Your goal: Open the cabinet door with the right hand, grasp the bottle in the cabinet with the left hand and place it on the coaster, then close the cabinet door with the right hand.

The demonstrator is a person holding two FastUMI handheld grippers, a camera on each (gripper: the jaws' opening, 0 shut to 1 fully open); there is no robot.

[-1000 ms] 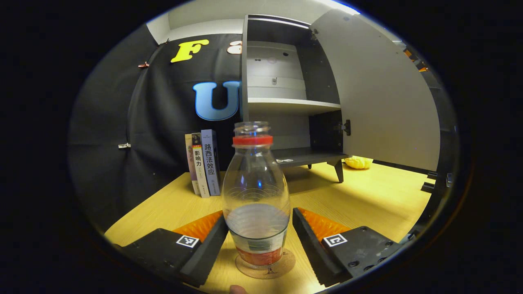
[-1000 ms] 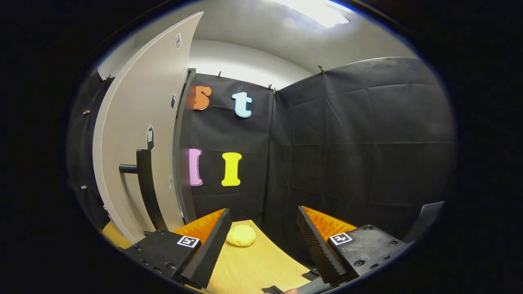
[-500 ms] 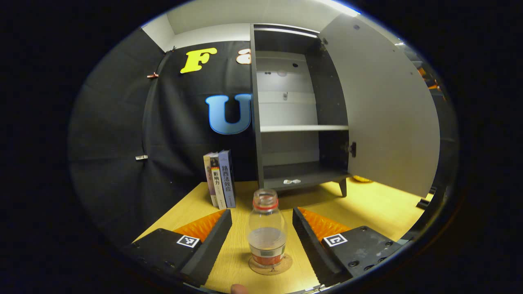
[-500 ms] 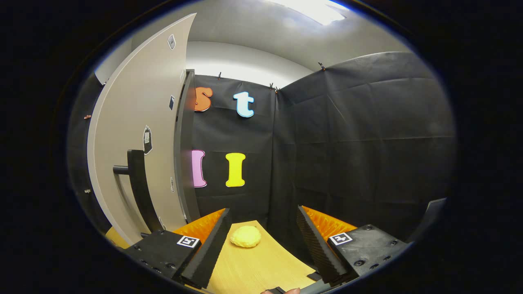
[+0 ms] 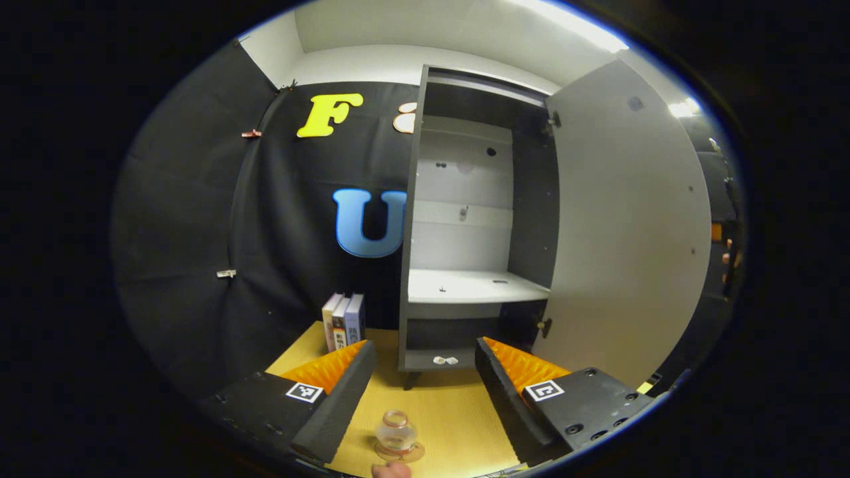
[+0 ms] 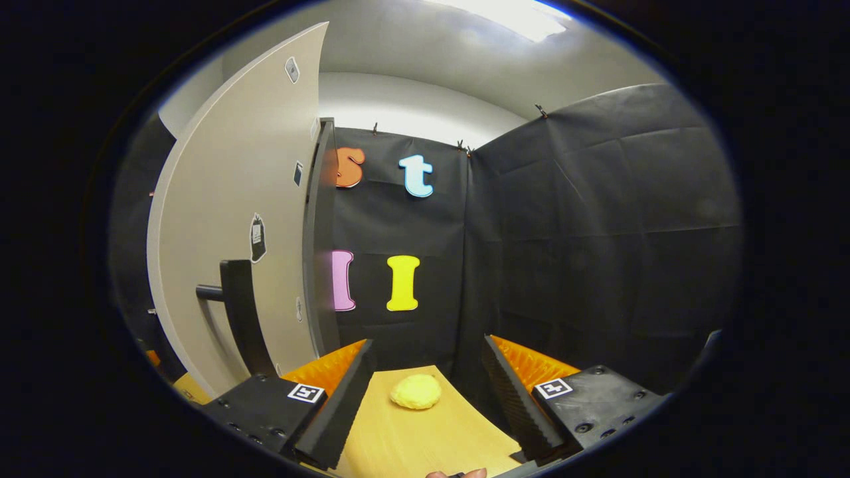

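left gripper (image 5: 425,372) and right gripper (image 6: 428,372) both wide apart, empty; bottle (image 5: 396,435) upright on coaster (image 5: 415,456).

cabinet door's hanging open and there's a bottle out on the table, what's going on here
A person with a gripper in each hand is moving a bottle out of a cabinet. The bottle now stands upright on the coaster on the table, and the left gripper is open above it, holding nothing. The cabinet door is wide open. The right gripper is open too, with the door's handle to its left, untouched. Closing the door is what remains.
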